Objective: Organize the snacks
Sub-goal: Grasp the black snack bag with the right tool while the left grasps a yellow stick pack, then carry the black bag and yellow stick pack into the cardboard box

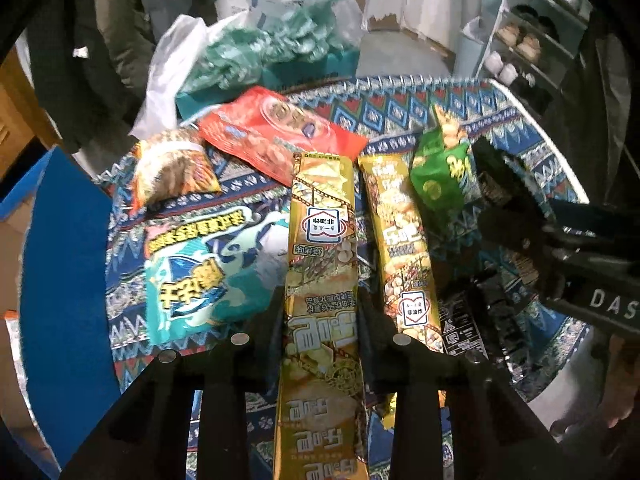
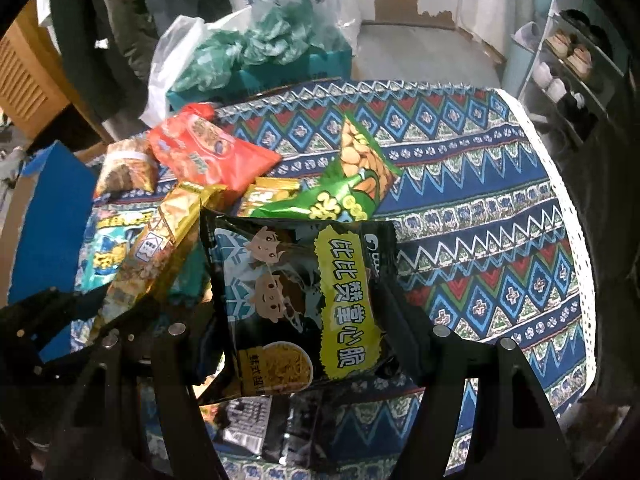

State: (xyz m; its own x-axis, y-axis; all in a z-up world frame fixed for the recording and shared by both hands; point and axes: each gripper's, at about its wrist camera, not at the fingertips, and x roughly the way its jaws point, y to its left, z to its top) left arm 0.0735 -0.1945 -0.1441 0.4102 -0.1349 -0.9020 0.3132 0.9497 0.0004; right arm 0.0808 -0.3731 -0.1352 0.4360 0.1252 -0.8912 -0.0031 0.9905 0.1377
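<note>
While both grippers point steeply down at a round bench (image 2: 500,208) draped in a blue patterned cloth, each has a snack between its fingers. The left gripper (image 1: 320,320) is pinched on a long gold snack pack (image 1: 322,264), its two black fingers pressing the narrow pack from either side about halfway along; the pack runs lengthwise away from the camera, its far end reaching toward a red-orange snack bag (image 1: 276,136). A second gold pack (image 1: 400,248) of the same kind lies on the cloth just to the right of the held one, roughly parallel to it. A green peanut bag (image 1: 440,172) sits beyond that, and a teal snack bag (image 1: 200,272) lies flat on the left, with a small brown-and-orange packet (image 1: 172,168) behind it.

The right gripper (image 2: 304,332) holds a black noodle-snack bag (image 2: 296,300) with a yellow label; its fingers stand moderately apart and close on the bag's two side edges, and the bag looks raised off the cloth. In the right wrist view the green peanut bag (image 2: 352,184) lies just behind the black one, and the gold pack held by the left gripper slants in at the left. Beneath the black bag another dark packet (image 2: 256,420) rests on the cloth.

Behind the bench stands a white plastic bag (image 2: 176,52) beside a teal box stuffed with green wrapping, and a shoe rack (image 2: 568,64) stands at the right.
</note>
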